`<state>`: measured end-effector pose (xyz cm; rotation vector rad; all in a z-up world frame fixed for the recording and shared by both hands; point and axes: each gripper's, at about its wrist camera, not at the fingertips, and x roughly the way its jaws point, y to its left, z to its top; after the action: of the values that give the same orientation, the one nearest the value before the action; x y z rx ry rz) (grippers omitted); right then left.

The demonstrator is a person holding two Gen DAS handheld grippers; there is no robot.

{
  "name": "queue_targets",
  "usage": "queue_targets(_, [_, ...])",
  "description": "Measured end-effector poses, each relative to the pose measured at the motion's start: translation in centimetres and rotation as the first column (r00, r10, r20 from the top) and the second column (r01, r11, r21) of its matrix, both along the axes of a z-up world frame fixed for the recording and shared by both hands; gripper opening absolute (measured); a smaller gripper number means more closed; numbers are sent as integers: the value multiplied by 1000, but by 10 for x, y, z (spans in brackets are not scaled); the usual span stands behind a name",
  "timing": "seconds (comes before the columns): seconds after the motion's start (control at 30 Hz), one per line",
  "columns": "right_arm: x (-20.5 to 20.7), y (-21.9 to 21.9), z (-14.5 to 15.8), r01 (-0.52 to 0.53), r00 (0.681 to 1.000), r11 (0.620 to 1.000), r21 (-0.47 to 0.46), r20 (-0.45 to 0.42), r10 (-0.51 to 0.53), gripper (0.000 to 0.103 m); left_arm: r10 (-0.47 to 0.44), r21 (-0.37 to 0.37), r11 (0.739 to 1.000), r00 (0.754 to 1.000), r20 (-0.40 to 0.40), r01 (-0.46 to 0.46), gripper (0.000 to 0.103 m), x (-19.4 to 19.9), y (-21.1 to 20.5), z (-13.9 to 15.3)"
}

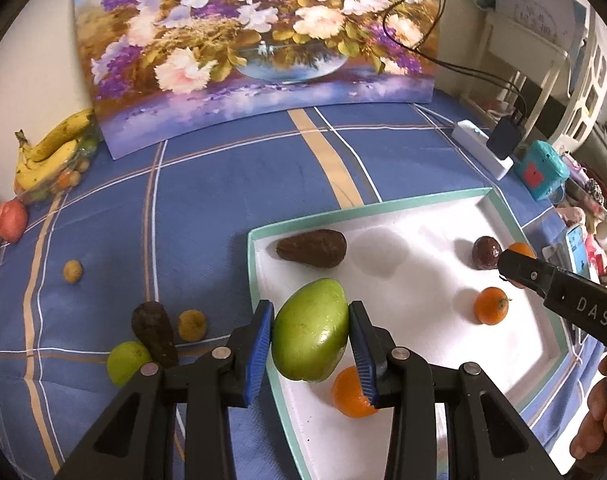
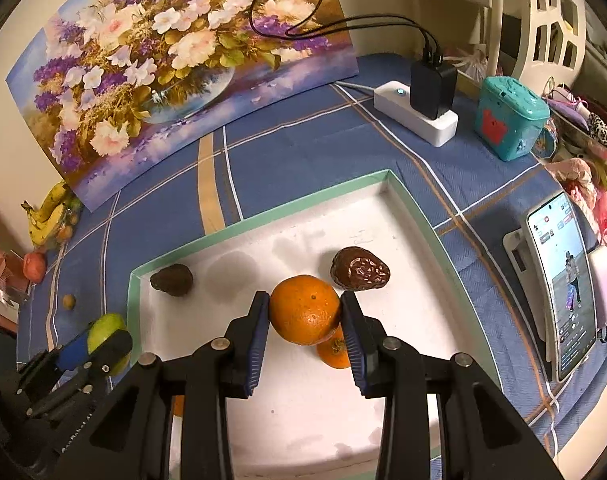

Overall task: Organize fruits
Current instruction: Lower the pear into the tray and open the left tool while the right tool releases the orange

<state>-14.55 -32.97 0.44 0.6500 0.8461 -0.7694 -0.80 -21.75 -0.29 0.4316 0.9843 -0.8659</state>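
My left gripper is shut on a green mango and holds it over the left edge of the white tray. My right gripper is shut on an orange above the tray, near a dark wrinkled fruit. The tray also holds a brown avocado, an orange and another orange under the left gripper. A dark avocado, a lime and small yellow fruits lie on the cloth left of the tray.
Bananas and a red fruit sit at the far left. A flower painting leans at the back. A power strip with charger, a teal box and a phone on a stand are on the right.
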Motion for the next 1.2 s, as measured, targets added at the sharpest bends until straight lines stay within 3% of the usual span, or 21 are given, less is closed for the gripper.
queue_targets(0.57, [7, -7, -23, -8, 1000, 998, 59, -26, 10, 37, -20, 34, 999, 1000, 2, 19, 40, -3, -12, -21])
queue_targets(1.2, [13, -9, -33, -6, 999, 999, 47, -48, 8, 38, -14, 98, 995, 1000, -10, 15, 40, 5, -18, -45])
